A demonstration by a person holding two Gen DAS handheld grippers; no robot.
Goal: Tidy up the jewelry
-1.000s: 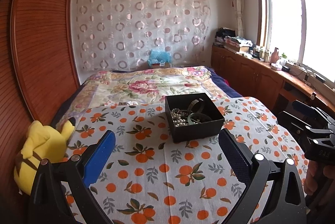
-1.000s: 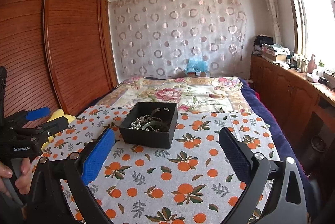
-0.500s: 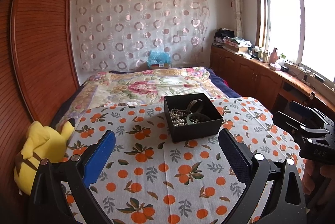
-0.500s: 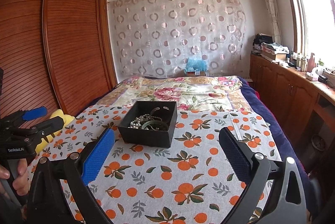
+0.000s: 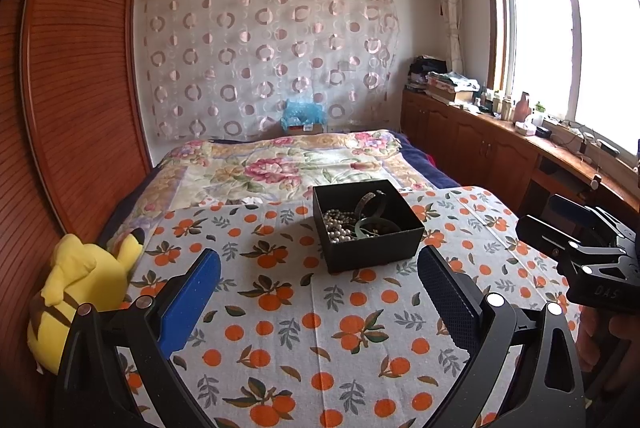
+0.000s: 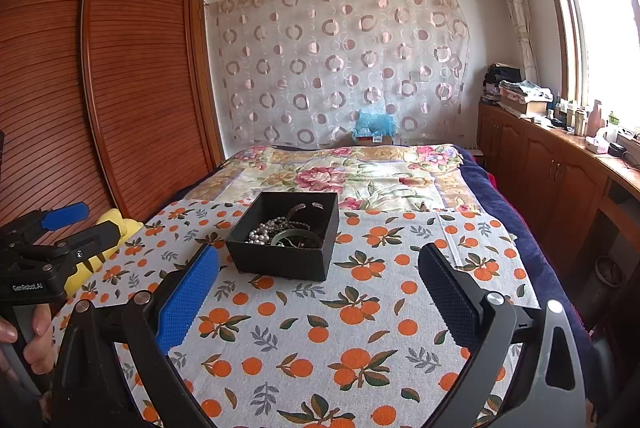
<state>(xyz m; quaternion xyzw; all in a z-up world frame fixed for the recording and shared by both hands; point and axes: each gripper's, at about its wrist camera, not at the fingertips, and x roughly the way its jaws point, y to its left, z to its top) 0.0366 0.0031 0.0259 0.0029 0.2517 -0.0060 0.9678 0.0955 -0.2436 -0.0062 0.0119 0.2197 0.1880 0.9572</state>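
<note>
The black box point(image 5: 368, 224) of jewelry is seen ahead of both grippers, nothing being held. From the left gripper point(image 5: 318, 292) it lies slightly right; from the right gripper point(image 6: 318, 292), slightly left; both are spread wide.

One open black square cardboard box point(image 5: 368, 228) ahead of the left tool point(image 5: 318, 294), holding one string of pale pearl beads point(image 5: 338, 224), one green bangle point(image 5: 370, 226), one silver cuff point(image 5: 370, 200). One yellow plush toy point(image 5: 82, 284) far left.
</note>
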